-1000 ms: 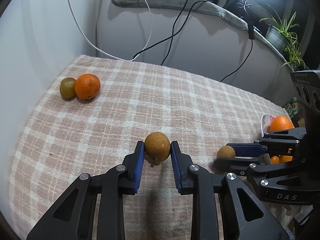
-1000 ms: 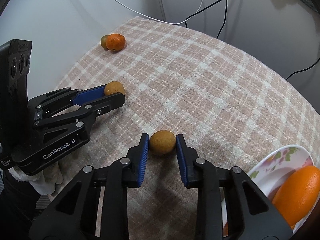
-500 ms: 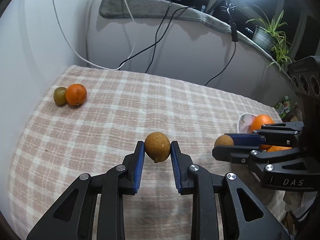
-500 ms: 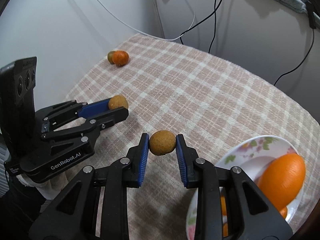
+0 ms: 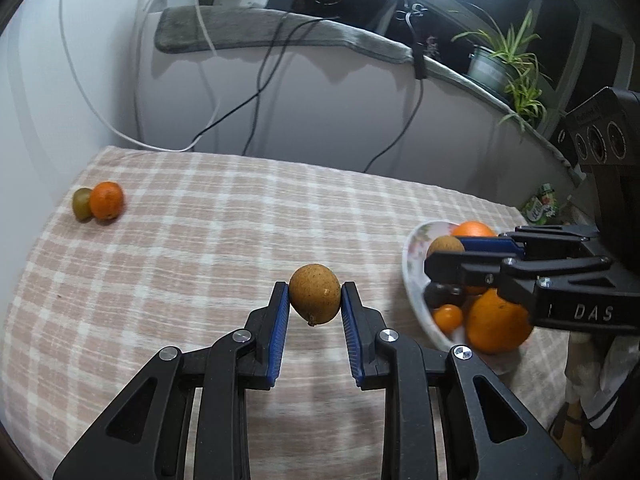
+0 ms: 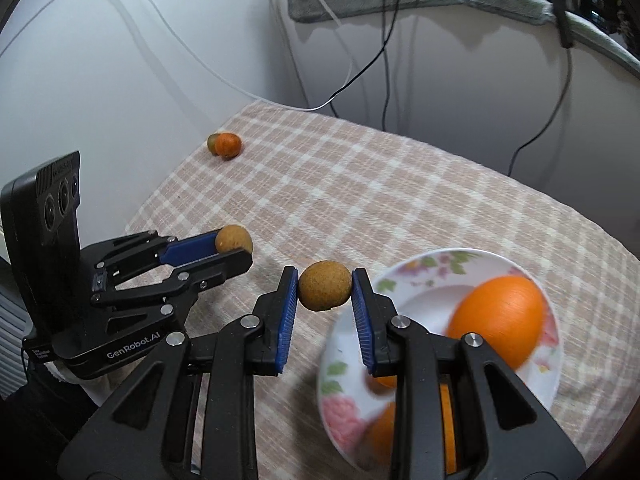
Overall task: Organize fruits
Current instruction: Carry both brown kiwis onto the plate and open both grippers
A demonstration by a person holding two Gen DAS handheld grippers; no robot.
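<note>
Right gripper [image 6: 325, 300]: clamped on a small brown fruit [image 6: 325, 286], blue pads pressing at its 3 and 9 o'clock sides. Fruit roughly round, no marked long axis, a small stem nub at 6 o'clock. Carried clear of the checked tablecloth [image 6: 360, 200].

Floral plate [image 6: 420, 264]: at 4 o'clock from the held fruit in the right wrist view, its near rim just beside and below the right-hand pad. Already on the plate: a large orange [image 6: 496, 320] at 3 o'clock from the gripper, plus further orange fruit lower down, partly hidden behind the gripper frame and blurred.

Deciding relation: plate lies down and to the 4 o'clock side of the right gripper's load; bare plate surface appears between the rim and the large orange. Judged the nearer hand to the plate, so likely first to set down.

Left gripper [image 5: 315, 308]: likewise closed on a second brown fruit [image 5: 315, 299], slightly oval, long axis near vertical, stem end at 6 o'clock. Held above the cloth. Plate at 3 o'clock from it in the left wrist view, near but with the right gripper between.

Remaining on the cloth: a small orange [image 5: 105, 200] touching a greenish fruit [image 5: 81, 204], at 10 o'clock, well apart from both grippers and from the plate.

Risk noted: crowded plate; a round fruit could roll on release.
</note>
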